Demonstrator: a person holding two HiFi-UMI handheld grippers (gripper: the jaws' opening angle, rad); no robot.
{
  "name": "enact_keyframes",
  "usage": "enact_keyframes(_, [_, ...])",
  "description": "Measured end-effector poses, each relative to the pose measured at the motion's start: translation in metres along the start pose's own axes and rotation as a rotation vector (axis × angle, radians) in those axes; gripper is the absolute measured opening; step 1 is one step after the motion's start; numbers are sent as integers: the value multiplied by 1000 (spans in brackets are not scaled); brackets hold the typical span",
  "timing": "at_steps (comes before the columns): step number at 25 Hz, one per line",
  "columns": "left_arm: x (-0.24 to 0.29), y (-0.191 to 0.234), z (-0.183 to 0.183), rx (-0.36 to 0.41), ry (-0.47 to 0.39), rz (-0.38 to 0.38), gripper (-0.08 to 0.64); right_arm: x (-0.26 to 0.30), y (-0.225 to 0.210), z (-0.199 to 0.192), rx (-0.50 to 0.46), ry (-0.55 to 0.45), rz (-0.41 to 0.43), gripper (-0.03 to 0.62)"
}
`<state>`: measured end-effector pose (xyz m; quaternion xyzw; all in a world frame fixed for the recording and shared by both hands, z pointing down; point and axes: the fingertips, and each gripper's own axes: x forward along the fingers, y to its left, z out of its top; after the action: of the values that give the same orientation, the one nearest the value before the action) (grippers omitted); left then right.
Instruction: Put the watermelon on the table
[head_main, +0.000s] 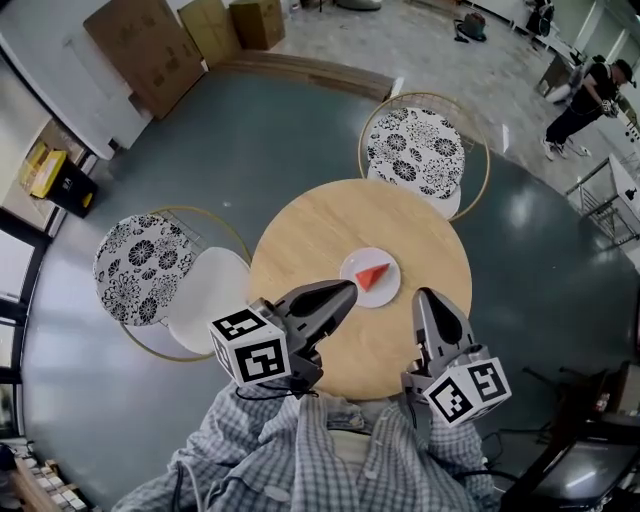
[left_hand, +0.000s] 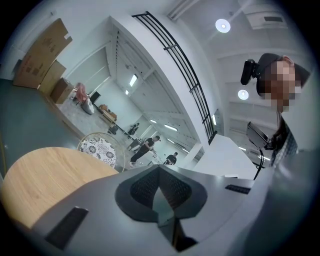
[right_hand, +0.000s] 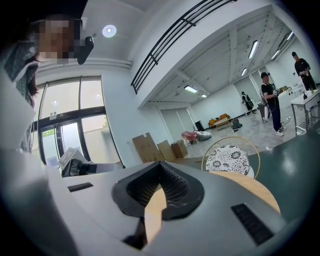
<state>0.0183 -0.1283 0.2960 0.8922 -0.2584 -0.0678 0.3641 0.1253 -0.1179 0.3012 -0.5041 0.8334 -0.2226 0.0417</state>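
watermelon (head_main: 371, 276) – on plate (head_main: 385, 291) | plate – on table (head_main: 300, 240)

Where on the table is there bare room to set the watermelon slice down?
The table is bare across its far half, between the plate and the far chair, and along its right rim. Crowded: the near side, where the left gripper and right gripper flank the plate holding the watermelon.

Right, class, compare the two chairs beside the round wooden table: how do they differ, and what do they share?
The left chair stands at the left of the table; the far chair stands at its far side. The left chair's cushion sits to one side, leaving much white seat bare; the far chair's cushion covers most of its seat. Both have thin golden hoop frames, white seats and black-and-white flowered cushions.
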Motion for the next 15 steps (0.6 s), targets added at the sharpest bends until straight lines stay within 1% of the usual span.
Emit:
enact_keyframes(4, [2, -2, -3, -7, 4, -4, 6, 0, 1, -1, -1, 4, 0, 8])
enact_keyframes(10, [8, -6, -9, 14, 38, -24, 6, -2, 0, -3, 2, 6, -3, 8])
enact_keyframes(15, [12, -12, -17, 55, 77, -38, 6, -5, -2, -4, 10, 4, -7, 8])
